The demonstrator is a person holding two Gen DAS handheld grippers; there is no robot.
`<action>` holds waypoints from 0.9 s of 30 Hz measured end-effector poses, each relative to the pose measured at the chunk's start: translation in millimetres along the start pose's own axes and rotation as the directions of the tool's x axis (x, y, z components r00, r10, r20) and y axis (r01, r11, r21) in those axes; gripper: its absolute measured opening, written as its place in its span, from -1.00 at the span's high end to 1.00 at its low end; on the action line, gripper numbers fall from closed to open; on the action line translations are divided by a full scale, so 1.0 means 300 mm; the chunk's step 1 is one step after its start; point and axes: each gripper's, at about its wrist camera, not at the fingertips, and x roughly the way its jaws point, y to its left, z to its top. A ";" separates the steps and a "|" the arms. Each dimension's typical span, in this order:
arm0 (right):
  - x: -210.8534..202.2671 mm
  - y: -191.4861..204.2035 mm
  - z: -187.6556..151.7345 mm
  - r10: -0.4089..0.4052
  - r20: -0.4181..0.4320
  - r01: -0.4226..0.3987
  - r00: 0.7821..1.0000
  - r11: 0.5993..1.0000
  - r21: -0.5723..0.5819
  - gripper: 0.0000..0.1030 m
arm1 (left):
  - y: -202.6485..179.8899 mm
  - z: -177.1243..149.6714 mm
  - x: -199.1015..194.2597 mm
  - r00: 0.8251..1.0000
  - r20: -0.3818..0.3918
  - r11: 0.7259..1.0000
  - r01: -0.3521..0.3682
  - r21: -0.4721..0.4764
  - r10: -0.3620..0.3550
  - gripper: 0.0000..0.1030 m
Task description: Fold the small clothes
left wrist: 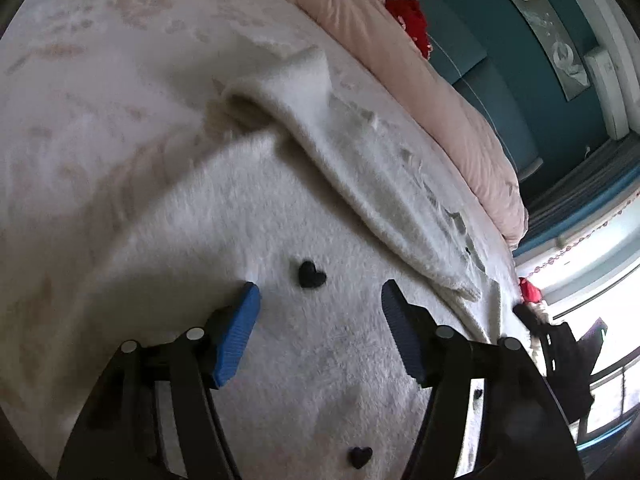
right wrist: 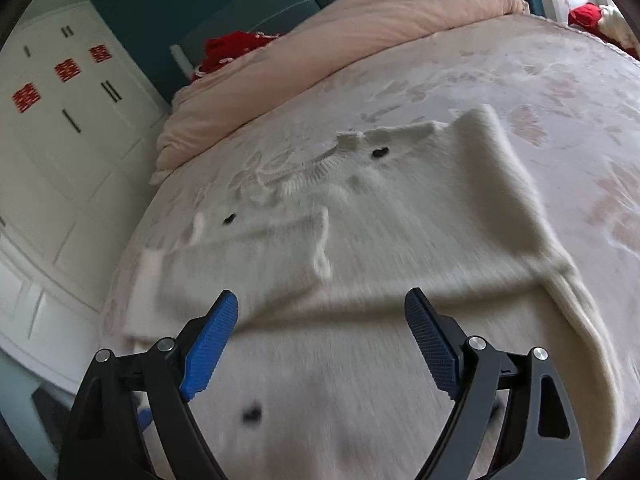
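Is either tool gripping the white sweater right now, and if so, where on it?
Nothing is held. The left tool and the right tool are both open above the fuzzy white sweater, with no fabric between their blue pads.

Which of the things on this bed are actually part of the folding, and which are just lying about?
Part of the job:
- white fuzzy sweater with black heart buttons
- left gripper, open above it
- right gripper, open above it

Just lying about:
- floral bedspread under the sweater
- pink duvet bunched by the headboard
- red fabric behind the duvet
- white wardrobe
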 end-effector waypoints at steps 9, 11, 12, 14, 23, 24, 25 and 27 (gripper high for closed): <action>0.194 0.117 0.049 -0.064 -0.095 0.062 0.993 0.998 -0.017 0.76 | 0.091 0.008 -0.019 0.998 -0.003 0.996 0.070 -0.051 -0.070 -0.26; 0.153 0.137 0.101 -0.024 -0.056 0.023 0.998 0.999 -0.028 0.87 | 0.084 0.057 -0.021 0.989 0.006 0.984 0.147 -0.105 -0.147 -0.26; 0.125 0.147 0.140 0.018 -0.038 -0.019 0.999 1.000 -0.018 0.87 | 0.077 0.088 -0.016 0.985 0.012 0.976 0.174 -0.134 -0.174 -0.27; 0.079 0.175 0.215 0.070 -0.013 -0.070 0.997 0.997 -0.016 0.87 | 0.075 0.162 0.030 0.973 0.010 0.946 0.226 -0.233 -0.229 -0.40; -0.041 0.285 0.411 0.093 0.031 -0.087 0.995 0.985 -0.148 0.87 | 0.162 0.340 0.206 0.982 0.019 0.849 0.170 -0.500 -0.185 -0.06; -0.067 0.279 0.439 0.089 0.058 -0.078 0.994 0.984 -0.162 0.87 | 0.155 0.356 0.206 0.982 0.026 0.854 0.174 -0.491 -0.186 0.31; -0.086 0.271 0.456 0.088 0.081 -0.074 0.993 0.984 -0.162 0.87 | 0.147 0.370 0.207 0.982 0.029 0.859 0.179 -0.479 -0.188 0.51; -0.140 0.218 0.478 0.083 0.131 -0.063 0.988 0.987 -0.147 0.87 | 0.121 0.393 0.202 0.980 0.031 0.878 0.189 -0.439 -0.196 0.76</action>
